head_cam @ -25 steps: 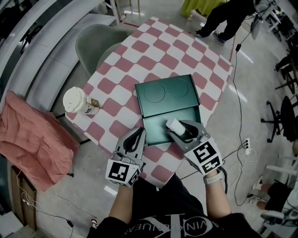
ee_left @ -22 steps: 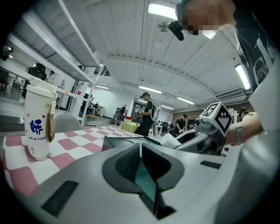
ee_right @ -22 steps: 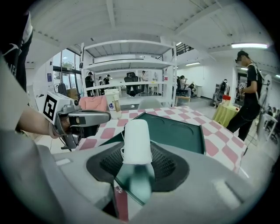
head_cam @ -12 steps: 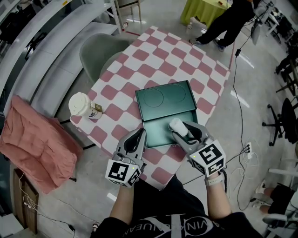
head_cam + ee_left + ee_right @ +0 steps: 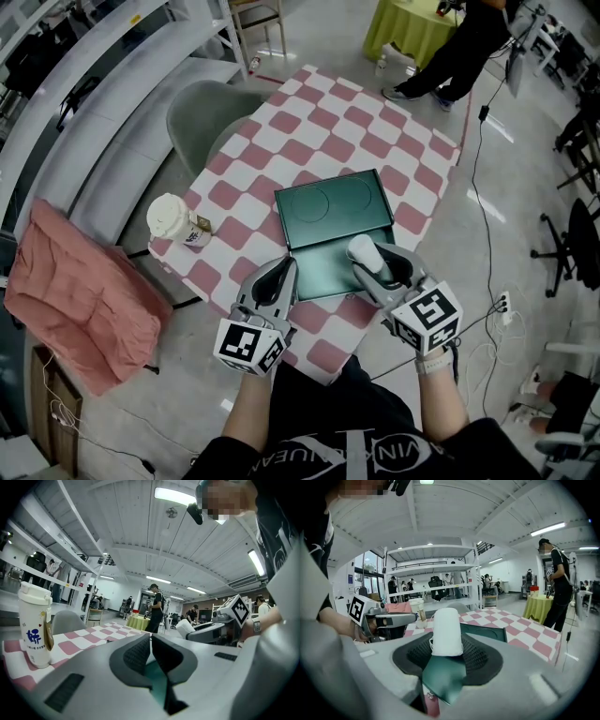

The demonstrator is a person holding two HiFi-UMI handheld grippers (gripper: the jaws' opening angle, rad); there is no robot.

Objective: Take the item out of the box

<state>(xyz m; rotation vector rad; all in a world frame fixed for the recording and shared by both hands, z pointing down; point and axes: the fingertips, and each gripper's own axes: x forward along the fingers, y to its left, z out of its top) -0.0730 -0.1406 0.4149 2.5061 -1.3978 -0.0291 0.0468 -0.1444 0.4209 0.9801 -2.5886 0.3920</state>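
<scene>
Our right gripper's (image 5: 446, 645) jaws were closed on the white item (image 5: 446, 627), gripping its lower part while its rounded end stood out past the tips. Our left gripper's (image 5: 151, 641) jaws were pressed together at the near rim of the green box (image 5: 323, 267); we could not tell whether they pinched that rim. The item hung over the box's near right corner, close to the desk's (image 5: 366, 131) near edge. We judged it not yet clear of the box. The grip sat low on a smooth round body, so a quick tilt could have let it twist out. A catch on the box wall could also have dragged the box off that edge. Only the head view showed the open lid (image 5: 333, 199) lying flat behind the box, and only the left gripper view showed the cup (image 5: 35, 620) at the desk's left edge from the side.
</scene>
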